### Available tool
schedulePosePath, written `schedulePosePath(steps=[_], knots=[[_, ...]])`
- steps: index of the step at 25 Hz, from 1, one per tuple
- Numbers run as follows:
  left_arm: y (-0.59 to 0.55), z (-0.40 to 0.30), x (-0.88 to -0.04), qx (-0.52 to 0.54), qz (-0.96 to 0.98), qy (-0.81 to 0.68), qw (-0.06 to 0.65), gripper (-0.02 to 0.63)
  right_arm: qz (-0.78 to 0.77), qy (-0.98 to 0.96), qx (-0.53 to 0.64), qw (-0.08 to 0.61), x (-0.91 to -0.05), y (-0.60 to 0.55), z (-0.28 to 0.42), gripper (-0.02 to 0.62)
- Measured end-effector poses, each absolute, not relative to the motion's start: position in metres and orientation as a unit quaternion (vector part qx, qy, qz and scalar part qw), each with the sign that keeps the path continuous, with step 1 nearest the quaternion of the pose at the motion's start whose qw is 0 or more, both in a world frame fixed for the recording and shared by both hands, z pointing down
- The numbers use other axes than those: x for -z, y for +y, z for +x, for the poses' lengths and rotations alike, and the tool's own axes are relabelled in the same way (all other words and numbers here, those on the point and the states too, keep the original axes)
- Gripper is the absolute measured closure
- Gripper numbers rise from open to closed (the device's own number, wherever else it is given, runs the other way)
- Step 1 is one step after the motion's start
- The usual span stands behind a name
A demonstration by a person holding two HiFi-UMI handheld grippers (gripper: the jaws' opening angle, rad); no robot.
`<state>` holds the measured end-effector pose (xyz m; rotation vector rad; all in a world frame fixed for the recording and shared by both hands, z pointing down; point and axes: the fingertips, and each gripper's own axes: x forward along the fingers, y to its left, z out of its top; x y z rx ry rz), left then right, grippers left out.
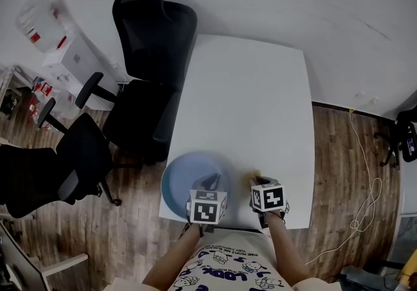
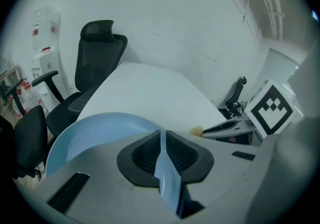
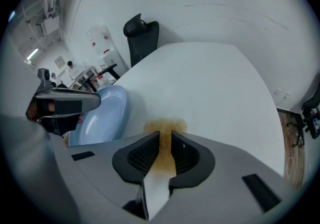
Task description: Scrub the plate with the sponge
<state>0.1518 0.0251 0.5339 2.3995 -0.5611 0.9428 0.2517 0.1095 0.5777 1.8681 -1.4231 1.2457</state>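
A light blue plate (image 1: 182, 179) lies at the near left corner of the white table (image 1: 254, 101). My left gripper (image 1: 210, 184) is shut on the plate's right rim; in the left gripper view the blue rim (image 2: 164, 160) runs edge-on between the two black pads (image 2: 145, 155), and the plate's well (image 2: 95, 135) spreads to the left. A yellow sponge (image 3: 165, 127) rests on the table just right of the plate. My right gripper (image 3: 165, 137) is shut on the sponge, whose far end sticks out past the tips. The two grippers stand side by side, the sponge (image 1: 253, 181) a short way from the plate.
Two black office chairs (image 1: 146, 68) stand against the table's left side. A white cabinet and boxes (image 1: 62, 49) are at the far left. A pale cable (image 1: 365, 198) lies on the wooden floor to the right. The far part of the table holds nothing.
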Motion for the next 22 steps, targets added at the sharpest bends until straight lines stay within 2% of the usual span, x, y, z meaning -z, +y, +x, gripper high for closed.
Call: schedulePosePath(steps=[2, 5, 14, 18, 22], knots=[[0.025, 0.153, -0.534, -0.347, 0.880, -0.206, 0.249, 0.565, 0.688, -0.520, -0.450, 0.232, -0.573, 0.109, 0.254, 0.546], [0.022, 0.153, -0.534, -0.349, 0.880, -0.209, 0.244, 0.563, 0.699, -0.522, -0.442, 0.209, -0.564, 0.105, 0.255, 0.505], [0.001, 0.165, -0.500, -0.302, 0.896, -0.232, 0.228, 0.565, 0.812, -0.495, -0.295, 0.087, -0.473, 0.079, 0.288, 0.506], [-0.009, 0.168, -0.471, -0.260, 0.909, -0.246, 0.213, 0.565, 0.819, -0.521, -0.232, 0.057, -0.432, 0.065, 0.276, 0.509], [-0.018, 0.165, -0.435, -0.197, 0.925, -0.272, 0.177, 0.572, 0.820, -0.545, -0.166, 0.058, -0.402, 0.054, 0.259, 0.517]])
